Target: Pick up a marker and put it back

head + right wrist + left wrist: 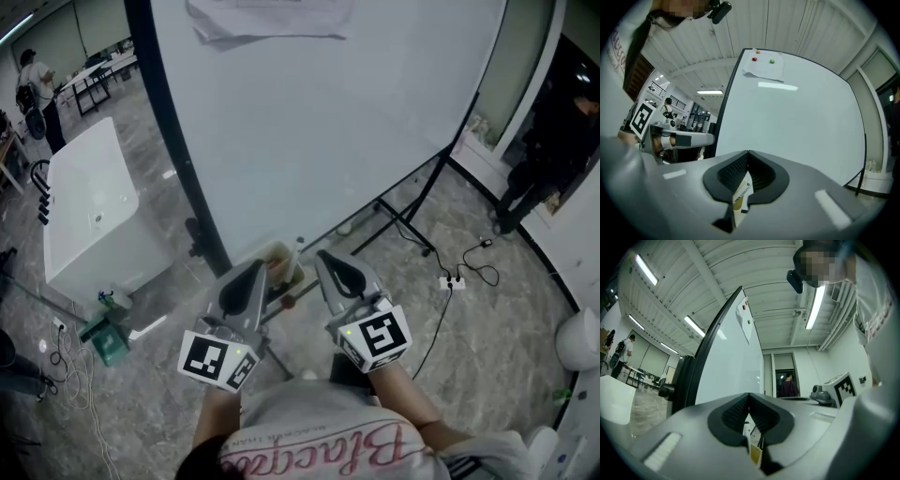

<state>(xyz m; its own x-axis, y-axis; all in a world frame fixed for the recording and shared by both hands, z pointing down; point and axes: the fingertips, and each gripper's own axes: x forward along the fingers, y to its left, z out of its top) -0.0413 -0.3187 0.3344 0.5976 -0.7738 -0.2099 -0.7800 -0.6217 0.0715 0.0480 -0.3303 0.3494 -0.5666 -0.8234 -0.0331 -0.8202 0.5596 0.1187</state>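
At the bottom middle of the head view, the right gripper point(324, 257) is pointing up toward the whiteboard point(328, 122). Its two jaws are pressing tight together, tip to tip, and the tips are not pinching anything. In the right gripper view, a yellow and white label with tiny print is showing through the slit under the tips. I cannot tell what it belongs to.

Just to its left, the left gripper point(257, 268) is sitting the same way, and its jaws are closed up tight too. A person's arms are holding both of them.

Between the two grippers, a tan box point(277, 262) is sitting by the bottom edge of the board. A thin white stick point(298, 247) is standing at the box's right side. It may be the marker, but it is too small to be sure. A small red thing point(289, 302) is lying just below the box.

The whiteboard is filling the top of the frame, with a sheet of paper point(272, 23) hanging at its top. Black stand legs point(403, 220) are reaching out at the right. A white table point(94, 206) is standing at the left, with a green thing point(110, 343) below it. A power strip point(452, 281) is lying on the grey floor at the right. One person point(36, 84) is standing at the upper left, and another person in dark clothes point(548, 155) at the far right.
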